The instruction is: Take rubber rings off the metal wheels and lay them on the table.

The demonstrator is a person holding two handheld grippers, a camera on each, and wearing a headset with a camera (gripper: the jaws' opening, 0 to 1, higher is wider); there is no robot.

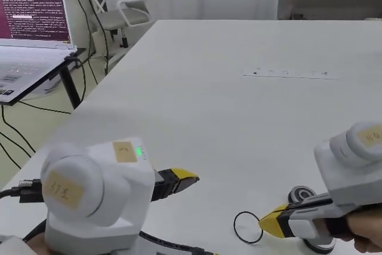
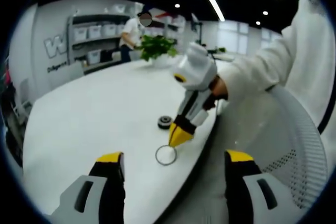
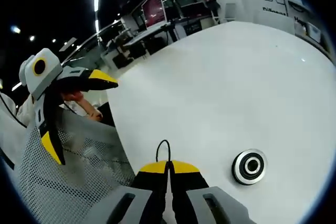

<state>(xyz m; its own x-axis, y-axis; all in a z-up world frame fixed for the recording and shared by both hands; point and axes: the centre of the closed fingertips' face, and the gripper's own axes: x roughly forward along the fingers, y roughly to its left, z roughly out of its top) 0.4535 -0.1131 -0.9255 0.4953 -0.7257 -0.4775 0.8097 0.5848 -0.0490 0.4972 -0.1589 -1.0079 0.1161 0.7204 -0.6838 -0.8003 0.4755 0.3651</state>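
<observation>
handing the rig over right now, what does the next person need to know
Left gripper: open, empty, held near the table's front edge, pointing at the ring.
Right gripper: shut on the edge of a black rubber ring, low at the table near its front edge.
Metal wheel: lies flat on the table close beside that gripper; cannot tell whether it bears a ring.
Done: one ring is off. Left: release it on the table, then check the wheel for another.
</observation>
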